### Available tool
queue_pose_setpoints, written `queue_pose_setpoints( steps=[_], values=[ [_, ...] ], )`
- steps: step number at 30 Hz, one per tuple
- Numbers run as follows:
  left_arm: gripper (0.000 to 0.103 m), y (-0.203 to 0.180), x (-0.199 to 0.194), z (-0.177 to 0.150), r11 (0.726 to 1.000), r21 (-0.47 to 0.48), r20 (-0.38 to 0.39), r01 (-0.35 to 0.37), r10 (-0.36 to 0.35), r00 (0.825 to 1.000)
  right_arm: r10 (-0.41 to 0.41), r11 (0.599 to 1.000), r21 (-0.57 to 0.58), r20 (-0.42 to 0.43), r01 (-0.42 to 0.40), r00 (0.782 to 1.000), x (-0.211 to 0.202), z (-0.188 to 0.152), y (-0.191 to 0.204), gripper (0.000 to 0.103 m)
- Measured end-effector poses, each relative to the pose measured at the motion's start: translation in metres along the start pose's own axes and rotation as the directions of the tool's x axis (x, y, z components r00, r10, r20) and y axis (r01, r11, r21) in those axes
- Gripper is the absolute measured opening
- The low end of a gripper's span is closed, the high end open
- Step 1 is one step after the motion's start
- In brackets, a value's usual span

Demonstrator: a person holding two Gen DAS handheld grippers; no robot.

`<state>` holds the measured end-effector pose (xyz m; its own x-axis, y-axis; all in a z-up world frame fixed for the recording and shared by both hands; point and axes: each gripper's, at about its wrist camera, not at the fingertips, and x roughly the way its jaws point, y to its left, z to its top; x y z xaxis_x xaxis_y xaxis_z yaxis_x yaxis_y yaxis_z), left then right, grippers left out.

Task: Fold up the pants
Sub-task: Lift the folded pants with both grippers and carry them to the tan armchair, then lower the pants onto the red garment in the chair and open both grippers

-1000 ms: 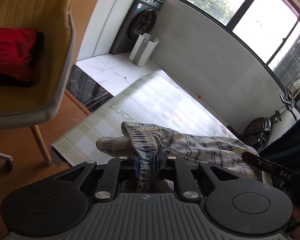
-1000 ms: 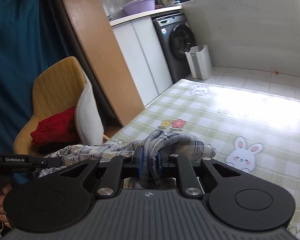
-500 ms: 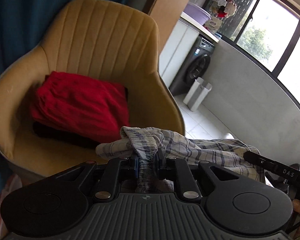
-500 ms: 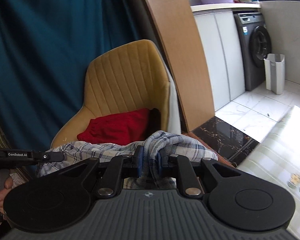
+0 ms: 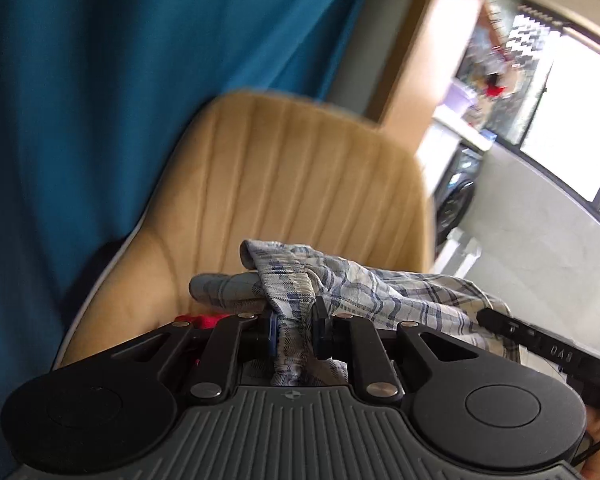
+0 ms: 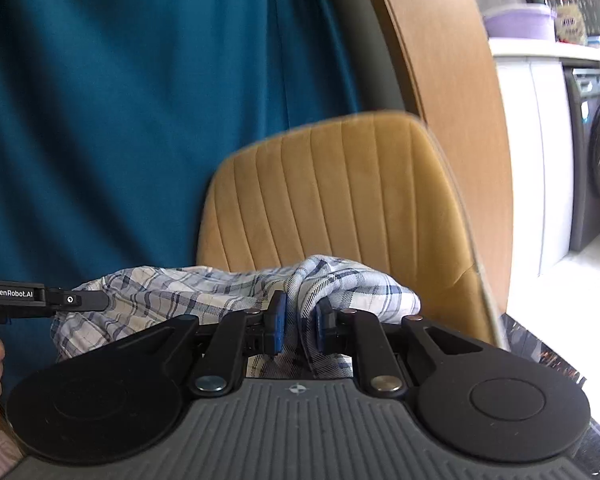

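The folded blue-and-white plaid pants (image 5: 364,288) hang between both grippers, carried in the air in front of a yellow chair. My left gripper (image 5: 293,330) is shut on a bunched fold of the pants. My right gripper (image 6: 300,326) is shut on the other end of the pants (image 6: 352,284). In the right wrist view the left gripper (image 6: 88,300) shows at the left edge, holding the cloth. In the left wrist view the right gripper (image 5: 496,320) shows at the right. The cloth sags between the two grips.
A yellow ribbed chair (image 6: 340,196) stands right ahead, with a sliver of red cloth (image 5: 204,322) on its seat. A teal curtain (image 6: 120,100) hangs behind it. A wooden panel (image 6: 452,92), white cabinet and washing machine (image 6: 596,160) lie to the right.
Both grippers swung left with the pants, away from the checked floor mat and up to the yellow chair. The chair back now fills both views; the red cloth is almost hidden.
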<state>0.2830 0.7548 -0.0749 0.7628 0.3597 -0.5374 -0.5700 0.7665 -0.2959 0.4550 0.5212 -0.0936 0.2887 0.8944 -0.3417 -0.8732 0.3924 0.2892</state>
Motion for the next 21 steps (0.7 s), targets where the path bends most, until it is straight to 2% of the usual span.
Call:
queue_pose_setpoints(
  steps=[2,4,6,8,11,14,16,18,19,20,21],
  values=[
    [0.017,0.025,0.035,-0.007,0.999,-0.041,-0.089,-0.034,0.03,0.996,-0.025,1.0,-0.01,-0.064,0.025,0.998,0.046,-0.018,-0.007,0.015],
    [0.017,0.042,0.08,-0.03,0.995,-0.055,-0.198,-0.086,0.073,0.977,-0.053,0.999,0.002,-0.169,0.054,0.984,0.091,-0.041,-0.017,0.015],
    [0.017,0.052,0.109,-0.055,0.989,-0.057,-0.272,-0.134,0.114,0.956,-0.078,0.996,0.016,-0.255,0.085,0.964,0.124,-0.067,-0.027,0.015],
    [0.018,0.05,0.117,-0.069,0.989,-0.013,-0.261,-0.15,0.141,0.955,-0.091,0.994,0.025,-0.285,0.102,0.954,0.135,-0.087,-0.031,0.015],
    [0.019,0.041,0.113,-0.072,0.989,0.011,-0.264,-0.149,0.147,0.953,-0.081,0.989,0.089,-0.308,0.114,0.948,0.139,-0.097,-0.036,0.015],
    [0.018,0.043,0.121,-0.046,0.991,0.043,-0.272,-0.128,0.135,0.953,-0.057,0.982,0.154,-0.304,0.108,0.951,0.133,-0.091,-0.04,0.015],
    [0.018,0.041,0.119,-0.041,0.99,0.059,-0.265,-0.126,0.137,0.954,-0.04,0.982,0.165,-0.29,0.091,0.956,0.127,-0.086,-0.042,0.016],
    [0.024,0.036,0.121,-0.044,0.986,0.087,-0.27,-0.141,0.16,0.949,-0.07,0.991,0.09,-0.281,0.1,0.957,0.124,-0.083,-0.038,0.023],
    [0.026,0.032,0.12,-0.047,0.983,0.106,-0.259,-0.15,0.172,0.95,-0.089,0.991,0.077,-0.271,0.114,0.958,0.118,-0.084,-0.037,0.033],
    [0.04,0.029,0.117,-0.05,0.977,0.127,-0.247,-0.169,0.196,0.949,-0.09,0.99,0.08,-0.257,0.114,0.962,0.111,-0.084,-0.037,0.044],
    [0.046,0.026,0.113,-0.053,0.972,0.147,-0.231,-0.184,0.215,0.949,-0.078,0.991,0.084,-0.237,0.1,0.968,0.103,-0.086,-0.035,0.046]
  ],
)
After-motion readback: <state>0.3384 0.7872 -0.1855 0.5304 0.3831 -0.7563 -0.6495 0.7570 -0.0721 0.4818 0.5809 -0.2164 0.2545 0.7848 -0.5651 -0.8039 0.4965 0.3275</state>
